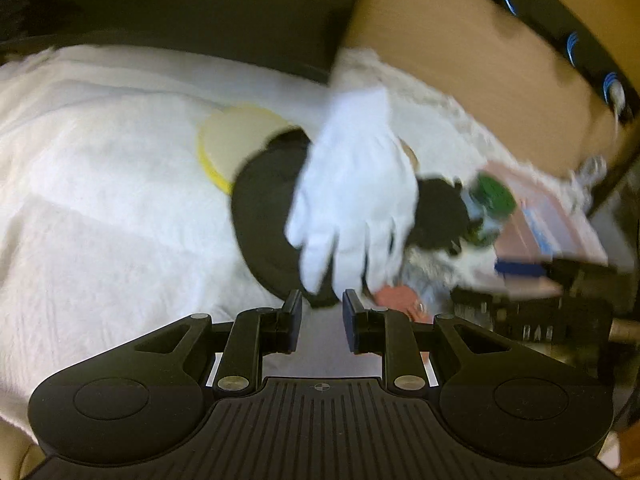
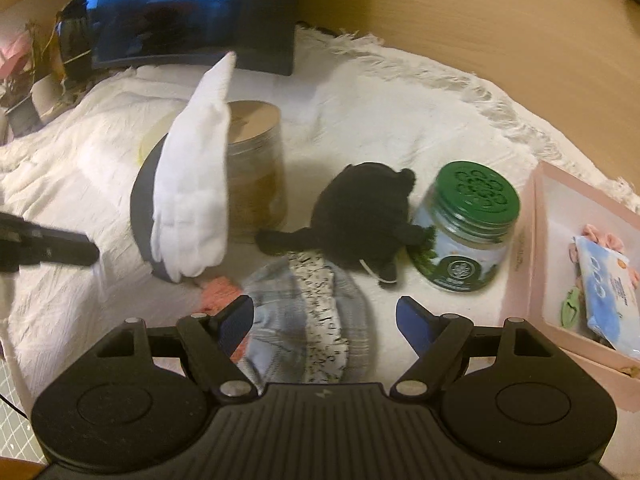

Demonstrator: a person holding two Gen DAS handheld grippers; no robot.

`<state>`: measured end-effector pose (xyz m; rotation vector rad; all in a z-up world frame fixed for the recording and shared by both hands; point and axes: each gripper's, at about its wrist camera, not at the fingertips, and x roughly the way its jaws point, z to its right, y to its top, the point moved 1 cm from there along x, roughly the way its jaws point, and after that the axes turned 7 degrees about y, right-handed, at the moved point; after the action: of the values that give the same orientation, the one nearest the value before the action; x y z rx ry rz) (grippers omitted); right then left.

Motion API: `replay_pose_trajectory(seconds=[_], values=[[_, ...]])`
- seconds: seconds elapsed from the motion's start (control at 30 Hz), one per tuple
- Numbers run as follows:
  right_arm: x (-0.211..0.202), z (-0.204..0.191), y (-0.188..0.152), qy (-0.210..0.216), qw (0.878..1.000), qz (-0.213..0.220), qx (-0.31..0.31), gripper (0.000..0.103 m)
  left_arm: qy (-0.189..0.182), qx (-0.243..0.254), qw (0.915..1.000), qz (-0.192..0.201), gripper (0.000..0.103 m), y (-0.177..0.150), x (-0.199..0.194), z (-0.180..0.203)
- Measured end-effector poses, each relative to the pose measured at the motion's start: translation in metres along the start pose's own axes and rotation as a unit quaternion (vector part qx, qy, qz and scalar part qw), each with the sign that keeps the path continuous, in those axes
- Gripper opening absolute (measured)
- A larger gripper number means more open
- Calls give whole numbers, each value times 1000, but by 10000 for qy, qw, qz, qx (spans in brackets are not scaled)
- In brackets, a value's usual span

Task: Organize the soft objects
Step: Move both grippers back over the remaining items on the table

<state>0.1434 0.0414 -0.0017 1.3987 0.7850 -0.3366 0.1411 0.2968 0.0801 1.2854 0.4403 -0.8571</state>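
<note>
A white glove [image 2: 192, 184] lies draped over a dark round pad [image 2: 142, 208] and leans on a gold jar [image 2: 256, 168]; it also shows in the left wrist view [image 1: 352, 192]. A black plush toy [image 2: 364, 216] lies beside a green-lidded jar [image 2: 468, 228]. A grey-blue knit hat [image 2: 304, 320] lies between the fingers of my right gripper [image 2: 324, 320], which is open above it. A pink cloth [image 2: 218, 294] peeks out by the hat. My left gripper [image 1: 322, 316] is open and empty, just short of the glove's fingertips. Its tip [image 2: 52, 246] shows at the left of the right wrist view.
A white fringed cloth [image 2: 400, 112] covers the table. A pink box [image 2: 536, 248] at the right holds a blue packet and small items. A yellow round pad [image 1: 232, 140] lies under the dark one. A dark monitor [image 2: 192, 12] stands behind.
</note>
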Motion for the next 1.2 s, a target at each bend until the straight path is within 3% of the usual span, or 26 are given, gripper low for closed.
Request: replay_pose_trajectory(seconds=[0.2, 0.33, 0.43, 0.53, 0.63, 0.7, 0.77, 0.9, 1.07, 1.2], values=[[-5, -9, -7, 15, 9999, -103, -90, 79, -27, -710, 9946, 760, 24, 21, 6, -36], [-10, -12, -14, -94, 9997, -182, -140, 79, -245, -1563, 9850, 693, 24, 36, 40, -76], [-17, -13, -18, -149, 9995, -185, -219, 79, -341, -1680, 9828, 681, 24, 37, 47, -82], [-18, -14, -20, -103, 9994, -186, -258, 79, -620, -1275, 9883, 568, 24, 31, 44, -71], [-14, -17, -19, -114, 9994, -191, -277, 79, -258, -480, 9980, 331, 24, 16, 37, -49], [-10, -19, -19, -9, 9994, -213, -256, 79, -193, 207, 9995, 158, 24, 2, 34, -31], [-6, -23, -19, 50, 9991, -264, -316, 79, -125, 943, 9954, -103, 25, -11, 37, -15], [-1, -32, -21, 76, 9982, -299, -517, 79, 222, 2081, 9770, -400, 25, -28, 46, 10], [1, -36, -27, -30, 9970, -344, -699, 79, 119, 2322, 9705, -631, 29, -31, 54, 16], [-3, -28, -25, -100, 9978, -205, -624, 79, 60, 2170, 9736, -713, 28, -27, 55, 13]])
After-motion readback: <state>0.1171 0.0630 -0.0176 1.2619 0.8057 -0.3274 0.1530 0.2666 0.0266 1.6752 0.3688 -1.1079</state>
